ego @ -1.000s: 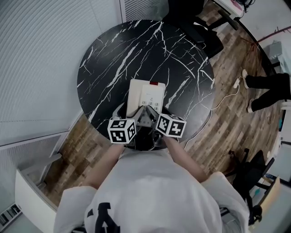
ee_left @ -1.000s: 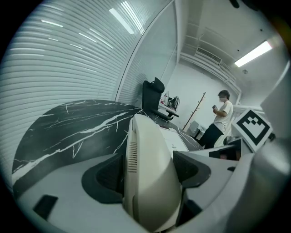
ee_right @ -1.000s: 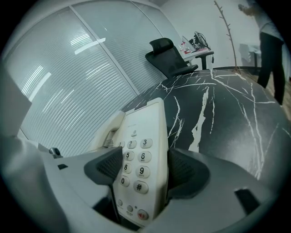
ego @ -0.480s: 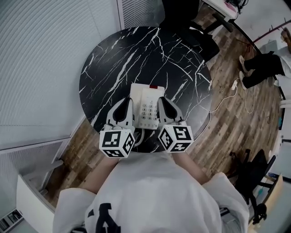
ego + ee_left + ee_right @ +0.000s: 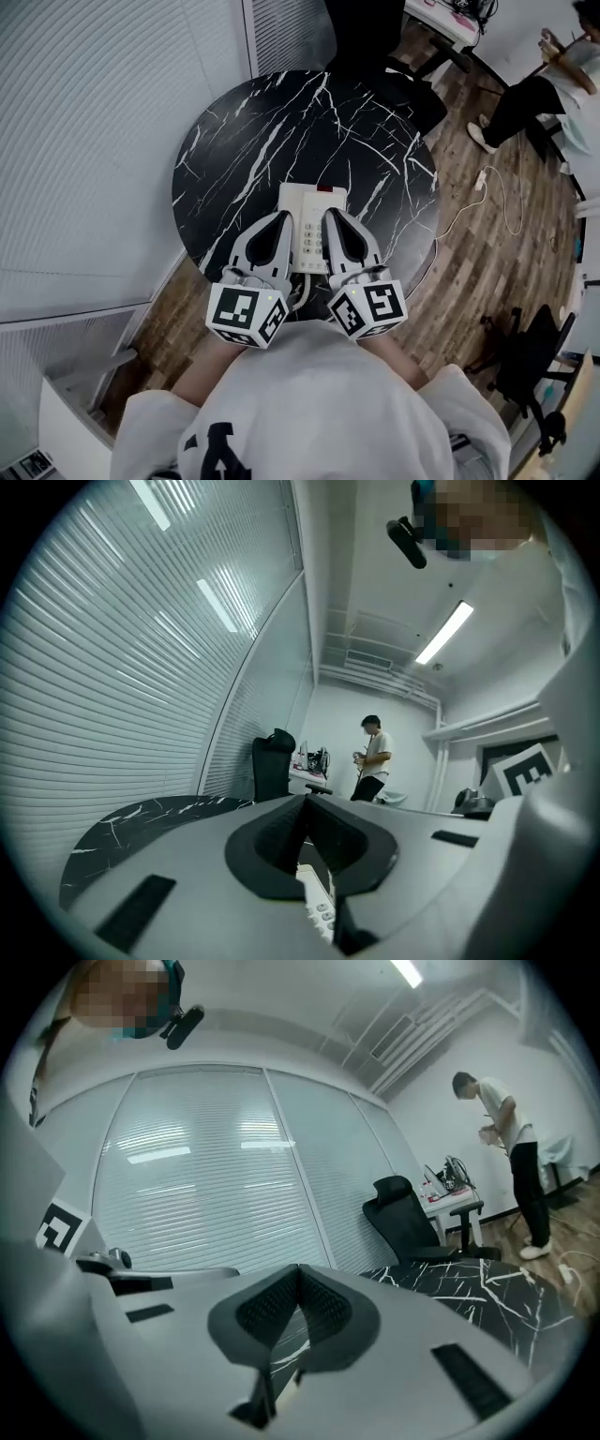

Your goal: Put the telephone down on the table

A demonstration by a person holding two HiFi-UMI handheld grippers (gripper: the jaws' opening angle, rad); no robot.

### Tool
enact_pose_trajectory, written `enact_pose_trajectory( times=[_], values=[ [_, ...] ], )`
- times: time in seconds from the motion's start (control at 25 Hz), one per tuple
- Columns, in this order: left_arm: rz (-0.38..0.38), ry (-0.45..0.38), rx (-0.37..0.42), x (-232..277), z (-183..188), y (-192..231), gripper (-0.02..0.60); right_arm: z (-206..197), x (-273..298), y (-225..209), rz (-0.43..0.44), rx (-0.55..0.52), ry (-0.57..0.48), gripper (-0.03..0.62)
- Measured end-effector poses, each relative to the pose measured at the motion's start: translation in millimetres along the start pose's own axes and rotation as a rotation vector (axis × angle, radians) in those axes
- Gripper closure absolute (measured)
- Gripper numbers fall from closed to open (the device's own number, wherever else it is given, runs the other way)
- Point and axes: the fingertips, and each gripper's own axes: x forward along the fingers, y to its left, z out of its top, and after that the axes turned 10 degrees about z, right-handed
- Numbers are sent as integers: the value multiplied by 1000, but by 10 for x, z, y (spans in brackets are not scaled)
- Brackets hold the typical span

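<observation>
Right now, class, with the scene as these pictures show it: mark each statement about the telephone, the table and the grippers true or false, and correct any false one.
1. The telephone lies on the black marble table. True.
2. The left gripper is clamped on the telephone. False: its jaws have just closed and hold nothing.
3. The jaws of the right gripper are together. True; they too have just closed, empty.
4. The table top is square. False: it is round.
5. An office chair stands beyond the table. True.
</observation>
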Motion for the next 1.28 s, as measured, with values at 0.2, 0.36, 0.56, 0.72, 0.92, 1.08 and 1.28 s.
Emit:
enact_pose_trajectory(
  times=[0.2, 0.36, 0.56, 0.72, 0.92, 1.08, 1.28],
  values=[
    [-49, 2, 44, -101, 7, -98, 577, 90, -62, 240, 8, -135, -24, 566],
    [-64, -38, 53, -197, 141, -218, 577, 295, -163, 334, 20, -155, -61, 566],
    [-74, -61, 48, -413, 172, -441, 577, 351, -443, 375, 5, -139, -72, 566],
    [-74, -59, 33, -681, 94, -732, 577, 375, -864, 433, 0, -129, -71, 566],
    [-54, -81, 0, -1196, -10, -1125, 577, 362, -1528, 581, 1, -106, -65, 566],
    [-43, -98, 0, -1583, -101, -1417, 577, 341, -1978, 736, 18, -91, -65, 566],
    [-42, -102, -5, -1930, -214, -1650, 577, 336, -2337, 907, 34, -82, -62, 566]
  ],
)
